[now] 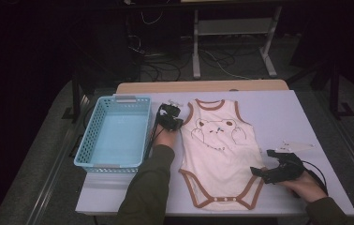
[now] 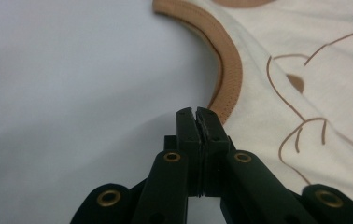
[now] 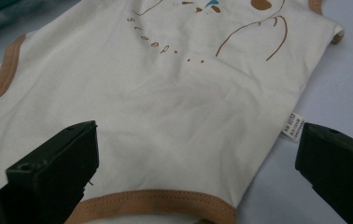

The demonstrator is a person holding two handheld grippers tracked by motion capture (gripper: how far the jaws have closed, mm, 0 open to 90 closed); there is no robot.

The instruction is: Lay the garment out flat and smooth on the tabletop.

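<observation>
Left gripper (image 1: 171, 117) fingers pinched shut at bodysuit (image 1: 217, 150) armhole trim, no cloth visibly caught; right gripper (image 1: 278, 169) fingers gaped over hem, ready to fold.

Dim room, grey floor (image 1: 240, 70), tangled cables (image 1: 165, 65), metal stand (image 1: 233, 28)

dim, soft-focus pictures, dark surroundings, blurred near jaws, no glare
</observation>
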